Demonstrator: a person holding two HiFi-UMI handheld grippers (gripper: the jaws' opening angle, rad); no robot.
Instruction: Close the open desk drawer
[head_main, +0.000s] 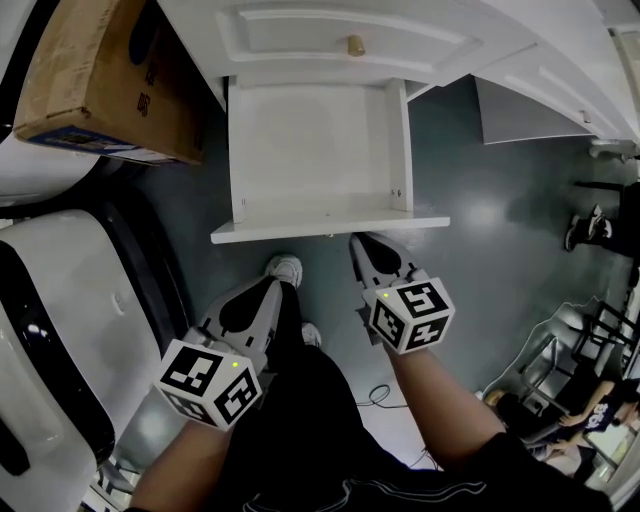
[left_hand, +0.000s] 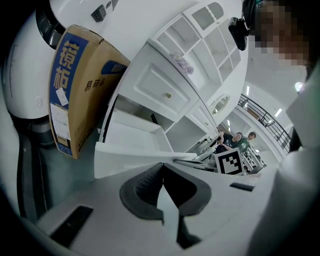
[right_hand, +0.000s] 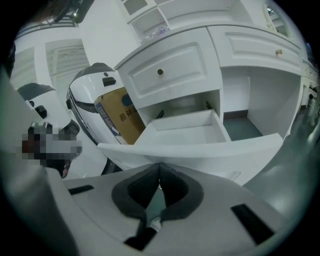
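Drawer: the drawer (head_main: 318, 150) stands pulled well out of the white bench (head_main: 300, 30), below a shut upper drawer with a small knob (head_main: 356, 45). Its front panel (head_main: 330, 229) faces the person.
Long axis: the front panel runs left to right across the head view. The way shut is straight away from the person, into the bench.
Right tool (head_main: 362, 246): jaws pressed together with nothing between them. Its tip is at the right part of the front panel, touching or just short; I cannot tell which.
Left tool (head_main: 272, 290): jaws pressed together, holding nothing. It sits lower, beside the person's shoe (head_main: 286, 268), apart from the panel and left of its middle.
Nearer: the right tool, clearly.
Beside: a cardboard box (head_main: 100, 80) stands to the left of the drawer.
Stage: likely the very start, since the drawer looks fully out.
Next move: probably a flat push on the panel, straight inward. A push right of centre may skew the drawer on its runners, and the left tool on the other half would even it.
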